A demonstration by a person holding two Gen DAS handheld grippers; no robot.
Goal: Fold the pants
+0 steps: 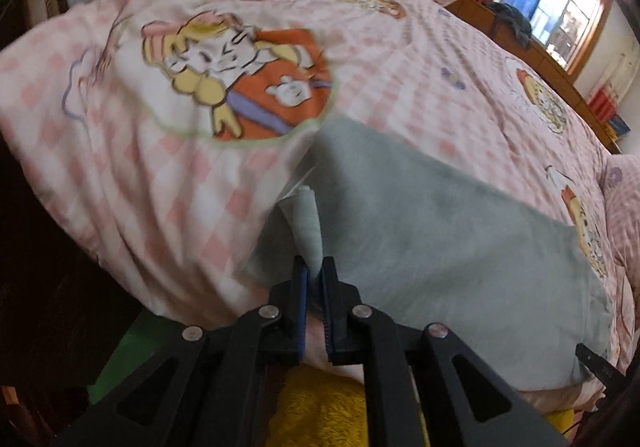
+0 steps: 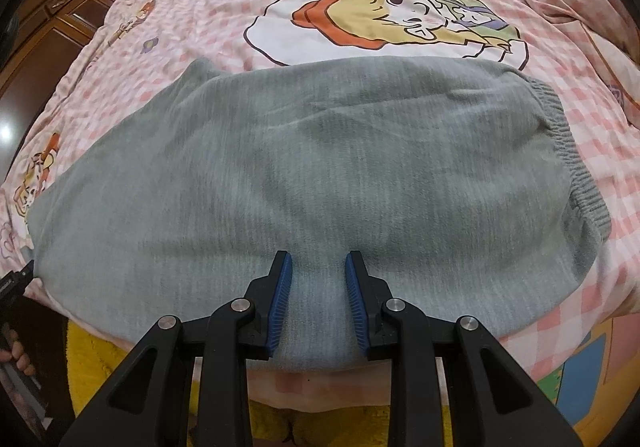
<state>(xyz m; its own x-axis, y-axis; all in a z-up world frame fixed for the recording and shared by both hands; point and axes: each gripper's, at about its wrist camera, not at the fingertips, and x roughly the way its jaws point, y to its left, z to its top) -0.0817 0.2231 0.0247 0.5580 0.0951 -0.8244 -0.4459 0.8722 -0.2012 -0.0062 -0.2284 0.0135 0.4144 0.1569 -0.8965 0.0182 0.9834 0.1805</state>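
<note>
The grey pants (image 2: 304, 183) lie spread flat across the pink checked bedspread (image 2: 224, 7) on the bed, waistband (image 2: 576, 151) to the right in the right wrist view. The left tongs (image 1: 316, 271) are clenched on a pinched fold of the pants at their end, lifting it slightly. The right tongs (image 2: 318, 259) hang released just over the near edge of the cloth, pads apart, grasping nothing.

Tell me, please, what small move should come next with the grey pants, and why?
Probably carry the left claw, shut on a pinch of the grey pants, across toward the elastic waistband. The pants lie spread over the pink quilt, and the right claw hovers open above them.
</note>
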